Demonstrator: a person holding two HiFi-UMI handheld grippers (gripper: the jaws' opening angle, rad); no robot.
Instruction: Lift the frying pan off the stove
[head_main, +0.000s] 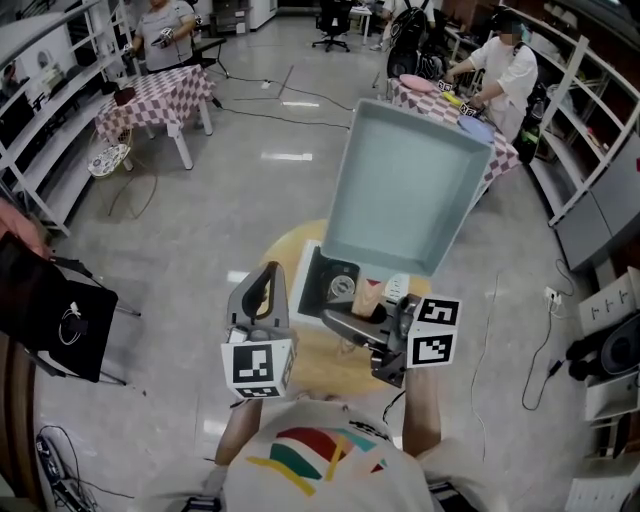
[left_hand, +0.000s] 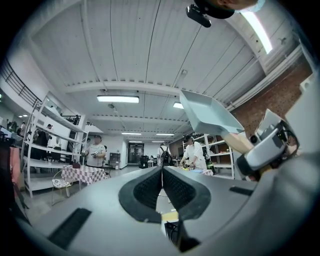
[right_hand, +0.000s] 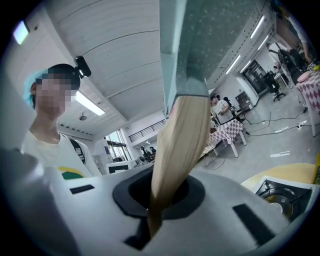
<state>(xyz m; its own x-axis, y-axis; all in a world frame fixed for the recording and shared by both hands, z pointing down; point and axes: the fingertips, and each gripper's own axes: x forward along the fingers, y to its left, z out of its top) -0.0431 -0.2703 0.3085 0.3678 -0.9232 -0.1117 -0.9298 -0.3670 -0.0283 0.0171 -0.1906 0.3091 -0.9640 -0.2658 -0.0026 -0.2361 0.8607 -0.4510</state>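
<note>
My right gripper (head_main: 366, 322) is clamped on the wooden handle (right_hand: 182, 135) of the frying pan (head_main: 405, 190), which hangs clear above the stove (head_main: 338, 287); my left gripper (head_main: 266, 283) is closed on nothing, alongside.

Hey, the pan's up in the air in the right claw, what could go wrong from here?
The right claw grips the frying pan only by its wooden handle, with the pan raised and tilted steeply; it could twist or slip and drop onto the stove below. The left claw is shut on nothing and gives no support, so a slip would likely go uncaught.
</note>
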